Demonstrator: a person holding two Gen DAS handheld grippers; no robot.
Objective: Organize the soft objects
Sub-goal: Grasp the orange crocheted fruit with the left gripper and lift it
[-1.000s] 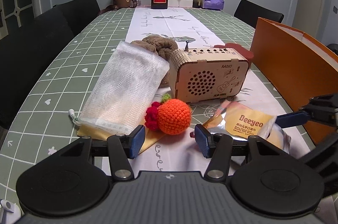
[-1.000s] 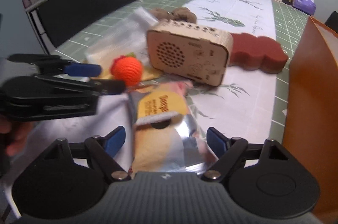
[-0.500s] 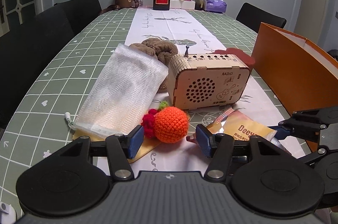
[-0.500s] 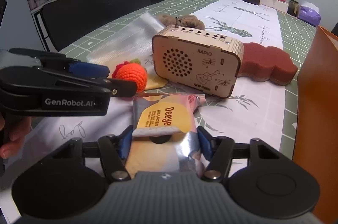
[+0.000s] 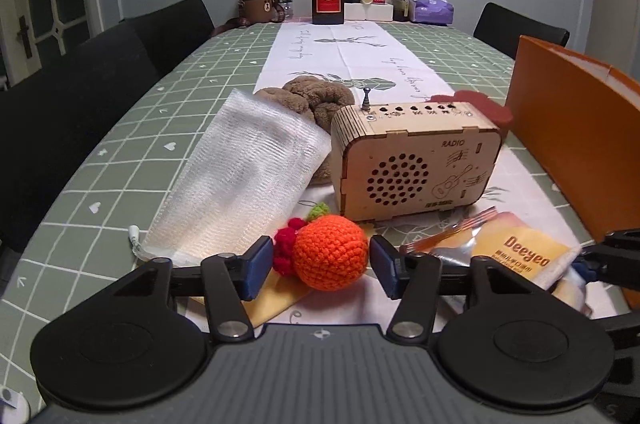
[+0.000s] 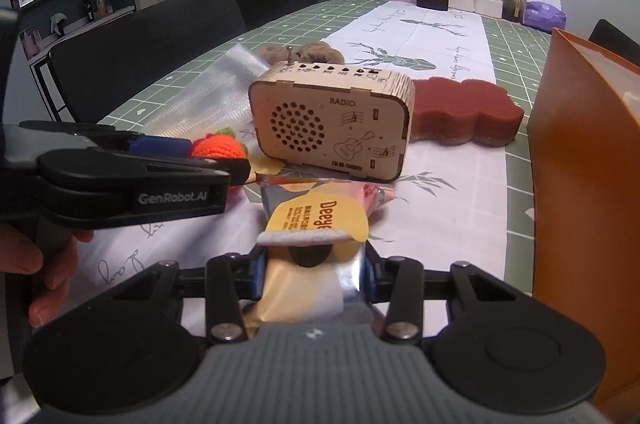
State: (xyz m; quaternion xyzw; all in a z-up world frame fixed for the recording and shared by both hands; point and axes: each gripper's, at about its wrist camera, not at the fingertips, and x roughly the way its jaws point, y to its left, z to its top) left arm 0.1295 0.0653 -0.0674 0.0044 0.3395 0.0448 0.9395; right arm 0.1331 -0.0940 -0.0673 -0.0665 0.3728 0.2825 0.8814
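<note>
Wipes pack point(image 6: 316, 224), the yellow and silver Deeyeo one, sits squeezed between the blue pads of the right gripper point(image 6: 314, 274); those jaws have just been closing and now both pads press into its crinkled sides. The pack lies on the white table runner point(image 6: 436, 36), just in front of the wooden radio point(image 6: 332, 126).

Left gripper point(image 5: 321, 266) is a different story: its jaws stand apart with the crochet orange point(image 5: 330, 252) between them. The jaws have just come in a bit, but there's a visible gap on each side, so no grip on it. The little red crochet berries point(image 5: 285, 256) hang off its left side, right by the left pad.

Other soft stuff: a white mesh pouch point(image 5: 240, 176) lies flat to the left of the radio, a brown fuzzy thing point(image 5: 316, 98) sits behind it partly under the pouch's top edge, and a dark red sponge point(image 6: 464, 110) rests just behind and to the right of the radio. An orange box point(image 6: 580, 152) stands at the right edge of the green checked tablecloth point(image 5: 120, 152). In the right wrist view a hand point(image 6: 36, 264) grips the left gripper's handle.
</note>
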